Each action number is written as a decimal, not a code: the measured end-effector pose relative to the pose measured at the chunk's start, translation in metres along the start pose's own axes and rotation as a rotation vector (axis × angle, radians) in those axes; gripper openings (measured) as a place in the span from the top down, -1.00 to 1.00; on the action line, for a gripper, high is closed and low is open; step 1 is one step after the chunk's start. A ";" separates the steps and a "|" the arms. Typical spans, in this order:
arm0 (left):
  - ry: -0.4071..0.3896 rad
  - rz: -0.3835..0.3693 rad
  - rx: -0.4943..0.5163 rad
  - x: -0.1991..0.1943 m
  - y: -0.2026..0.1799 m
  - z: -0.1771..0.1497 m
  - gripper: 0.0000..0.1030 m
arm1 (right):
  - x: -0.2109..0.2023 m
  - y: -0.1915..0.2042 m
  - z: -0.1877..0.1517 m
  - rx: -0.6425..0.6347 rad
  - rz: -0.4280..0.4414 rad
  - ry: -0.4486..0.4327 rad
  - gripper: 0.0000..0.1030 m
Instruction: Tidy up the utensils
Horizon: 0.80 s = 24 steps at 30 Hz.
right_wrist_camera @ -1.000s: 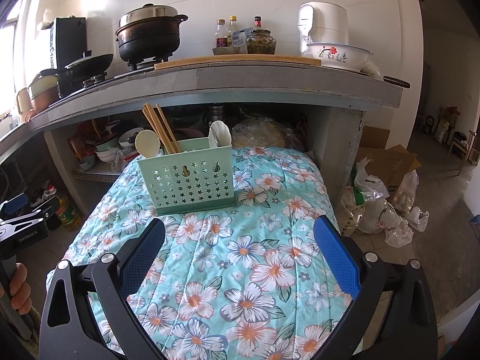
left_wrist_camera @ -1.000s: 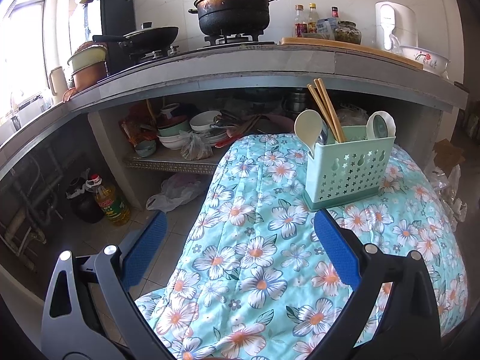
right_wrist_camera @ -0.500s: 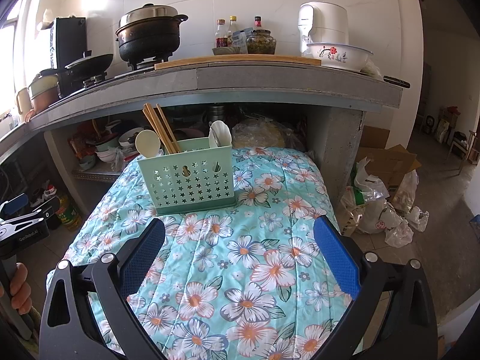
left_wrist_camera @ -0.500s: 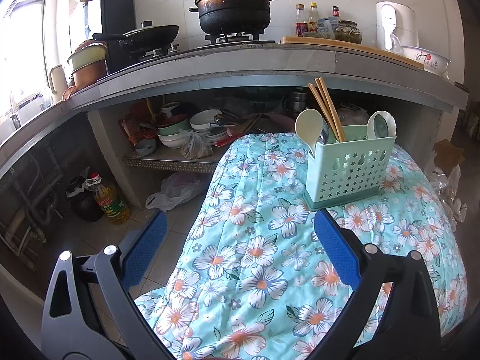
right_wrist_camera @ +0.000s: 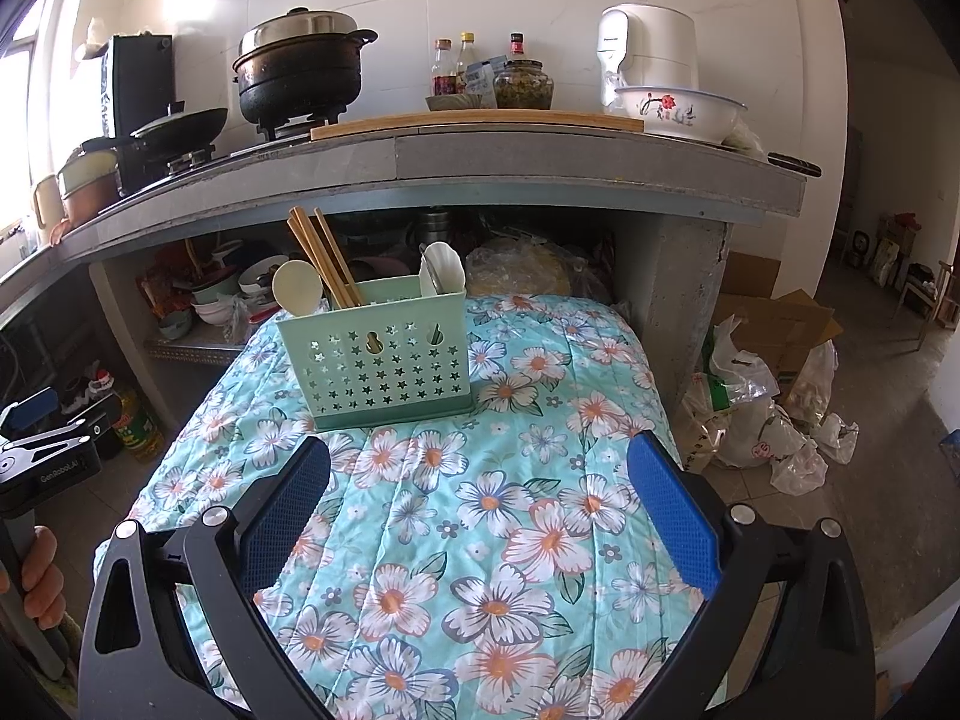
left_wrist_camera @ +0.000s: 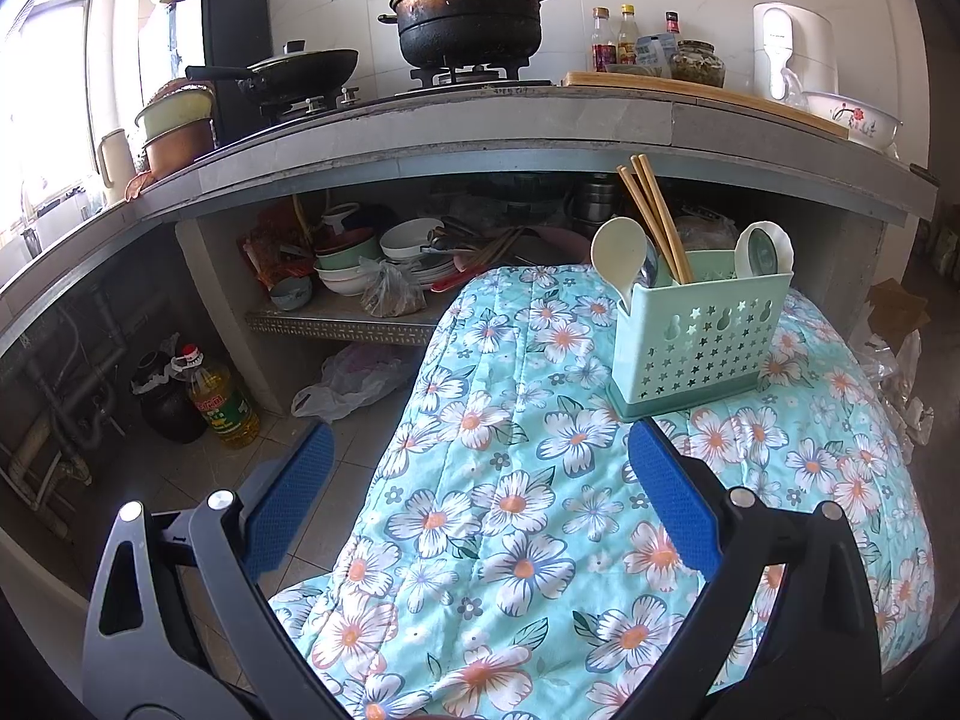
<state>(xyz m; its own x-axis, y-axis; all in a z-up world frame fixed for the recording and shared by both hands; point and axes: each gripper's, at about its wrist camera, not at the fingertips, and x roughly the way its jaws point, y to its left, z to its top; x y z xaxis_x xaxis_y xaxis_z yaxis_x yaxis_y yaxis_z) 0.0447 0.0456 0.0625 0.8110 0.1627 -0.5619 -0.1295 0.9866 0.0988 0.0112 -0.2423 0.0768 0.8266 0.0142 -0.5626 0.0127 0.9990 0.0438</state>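
Observation:
A mint-green perforated utensil caddy (left_wrist_camera: pixel 699 339) (right_wrist_camera: pixel 378 360) stands upright on a floral quilted cloth (left_wrist_camera: pixel 510 516) (right_wrist_camera: pixel 480 516). Wooden chopsticks (left_wrist_camera: pixel 654 216) (right_wrist_camera: pixel 324 255) and a cream spoon (left_wrist_camera: pixel 618 258) (right_wrist_camera: pixel 298 288) poke out of its left side, a white ladle (left_wrist_camera: pixel 765 249) (right_wrist_camera: pixel 441 267) out of its right. My left gripper (left_wrist_camera: pixel 480 504) is open, low and left of the caddy, holding nothing. My right gripper (right_wrist_camera: pixel 480 501) is open in front of the caddy, also holding nothing. In the right wrist view the left gripper (right_wrist_camera: pixel 42 450) and a hand (right_wrist_camera: pixel 36 576) show at the left edge.
A concrete counter (right_wrist_camera: pixel 540 162) overhangs behind the caddy, carrying a black pot (left_wrist_camera: pixel 474 18), a wok (left_wrist_camera: pixel 300 72), bottles (right_wrist_camera: pixel 462 66) and an enamel basin (right_wrist_camera: pixel 681 111). Bowls (left_wrist_camera: pixel 360 264) crowd the shelf beneath. An oil bottle (left_wrist_camera: pixel 222 402) and plastic bags (right_wrist_camera: pixel 750 414) sit on the floor.

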 end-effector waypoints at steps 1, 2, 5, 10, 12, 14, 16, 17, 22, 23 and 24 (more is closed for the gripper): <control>0.000 0.001 0.001 0.000 0.000 0.000 -0.84 | 0.000 0.000 0.000 0.000 0.000 0.000 -0.87; 0.000 0.001 0.000 0.000 0.000 0.000 -0.84 | 0.000 0.000 0.000 0.000 0.000 0.001 -0.87; 0.000 0.001 0.001 0.000 0.000 0.001 -0.84 | 0.000 0.001 0.000 0.000 0.001 0.001 -0.87; 0.001 0.000 0.000 0.000 0.000 0.001 -0.84 | 0.000 0.000 0.000 0.001 0.001 0.000 -0.87; 0.001 0.000 0.001 0.000 0.000 0.001 -0.84 | 0.000 0.000 0.000 -0.001 0.000 0.001 -0.87; 0.001 0.000 0.001 0.001 0.000 0.001 -0.84 | 0.000 0.000 0.000 -0.001 0.001 0.001 -0.87; 0.001 0.000 0.001 0.001 0.000 0.001 -0.84 | 0.000 0.001 0.000 0.000 0.001 0.001 -0.87; 0.001 0.000 0.001 0.000 0.000 0.001 -0.84 | 0.000 0.001 0.000 0.000 0.000 0.001 -0.87; 0.003 -0.001 0.001 0.001 0.000 0.001 -0.84 | 0.000 0.002 0.000 -0.001 0.003 0.003 -0.87; 0.002 -0.001 0.001 0.001 0.000 0.001 -0.84 | 0.000 0.003 0.000 -0.002 0.004 0.003 -0.87; 0.002 -0.001 0.001 0.000 0.000 0.001 -0.84 | 0.000 0.002 0.000 -0.001 0.004 0.002 -0.87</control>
<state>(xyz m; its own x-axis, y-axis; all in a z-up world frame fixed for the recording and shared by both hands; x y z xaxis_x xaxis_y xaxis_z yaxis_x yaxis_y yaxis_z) 0.0454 0.0460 0.0631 0.8100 0.1617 -0.5637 -0.1283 0.9868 0.0986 0.0113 -0.2402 0.0765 0.8256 0.0181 -0.5640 0.0088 0.9990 0.0449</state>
